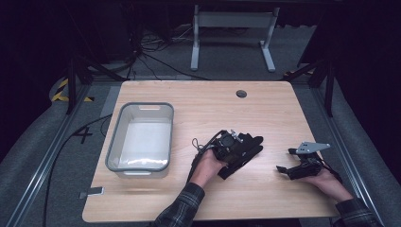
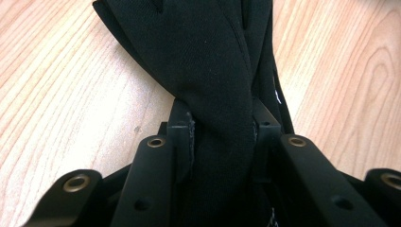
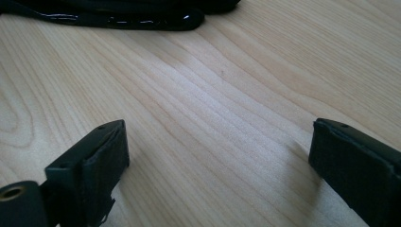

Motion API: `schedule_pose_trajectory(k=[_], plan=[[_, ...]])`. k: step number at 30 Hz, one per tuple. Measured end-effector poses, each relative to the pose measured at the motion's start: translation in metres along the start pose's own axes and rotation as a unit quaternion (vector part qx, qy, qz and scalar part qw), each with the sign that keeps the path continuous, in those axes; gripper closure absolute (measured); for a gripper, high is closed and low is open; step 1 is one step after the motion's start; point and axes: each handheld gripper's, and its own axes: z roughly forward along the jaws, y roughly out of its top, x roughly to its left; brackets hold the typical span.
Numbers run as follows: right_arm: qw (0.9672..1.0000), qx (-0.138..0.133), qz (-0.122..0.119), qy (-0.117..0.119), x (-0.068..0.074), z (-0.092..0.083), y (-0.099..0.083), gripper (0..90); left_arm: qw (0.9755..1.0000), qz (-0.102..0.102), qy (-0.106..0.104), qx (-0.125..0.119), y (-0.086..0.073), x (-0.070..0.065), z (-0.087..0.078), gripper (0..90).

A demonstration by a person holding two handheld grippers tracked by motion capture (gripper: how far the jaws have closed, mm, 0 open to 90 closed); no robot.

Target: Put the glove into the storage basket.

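A black glove (image 1: 249,143) lies flat on the wooden table (image 1: 265,113), just right of centre. My left gripper (image 1: 238,150) lies over its near end, and in the left gripper view the jaws pinch a bunched fold of the glove (image 2: 213,61) between the pads, so my left gripper (image 2: 222,126) is shut on it. My right gripper (image 1: 285,160) rests low on the table at the right, a short way from the glove. Its jaws (image 3: 217,146) stand wide apart over bare wood, with the glove's edge (image 3: 142,16) farther ahead.
A grey plastic tub (image 1: 113,142) with a pale floor stands on the left half of the table. A round cable hole (image 1: 241,93) sits near the far edge. A small silver tag (image 1: 92,192) lies at the front left corner. Cables trail on the floor beyond.
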Motion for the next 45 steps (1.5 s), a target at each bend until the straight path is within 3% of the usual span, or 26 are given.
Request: schedule_pose_trajectory(k=[15,23,33,45], plan=[[1.0000,0.001,-0.001,0.000,0.000,0.000,0.000,6.2,0.9991,-0.029,0.001,-0.031,0.000,0.001,-0.030,70.5],[1.0000,0.000,-0.001,-0.001,0.000,0.000,0.000,6.0,0.9978,-0.042,0.013,-0.050,0.002,0.005,-0.057,70.4],[1.0000,0.001,-0.001,-0.001,0.000,0.000,0.000,5.9,0.9970,-0.047,0.027,-0.055,0.004,0.007,-0.082,70.3],[1.0000,0.001,-0.001,-0.001,0.000,0.000,0.000,5.9,0.9951,-0.059,0.047,-0.064,0.003,0.019,-0.120,70.2]])
